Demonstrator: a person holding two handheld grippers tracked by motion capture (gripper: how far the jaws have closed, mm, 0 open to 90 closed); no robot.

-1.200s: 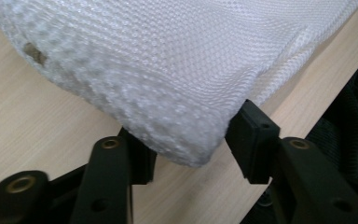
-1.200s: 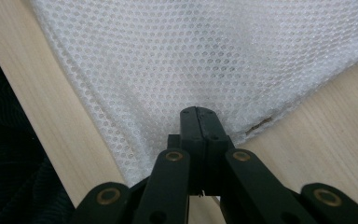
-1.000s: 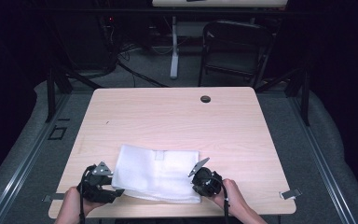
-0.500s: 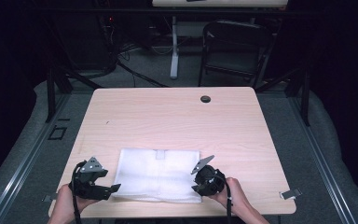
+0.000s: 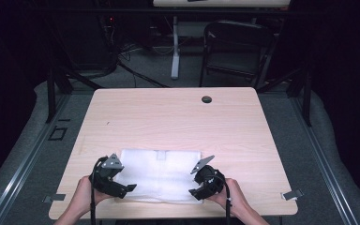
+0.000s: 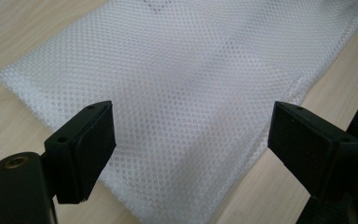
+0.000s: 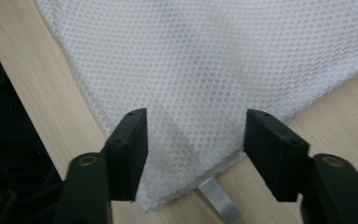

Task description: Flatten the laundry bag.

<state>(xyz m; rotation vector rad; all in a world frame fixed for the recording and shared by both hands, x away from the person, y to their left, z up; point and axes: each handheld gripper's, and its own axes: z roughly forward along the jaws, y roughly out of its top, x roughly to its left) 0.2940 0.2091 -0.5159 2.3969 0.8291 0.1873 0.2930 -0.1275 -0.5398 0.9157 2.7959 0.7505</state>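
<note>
Nearest me, my left gripper [image 5: 130, 188] and right gripper [image 5: 193, 193] hover with jaws spread wide over the two near corners of the white mesh cloth [image 5: 161, 174], holding nothing. The cloth lies flat on the near part of the bench [image 5: 178, 117], its near edge close to the bench's front edge. I judge I am at the grasping step: next each pair of jaws must drop onto its corner and close on the thin mesh; farther off sits a small dark grommet [image 5: 206, 99].
</note>
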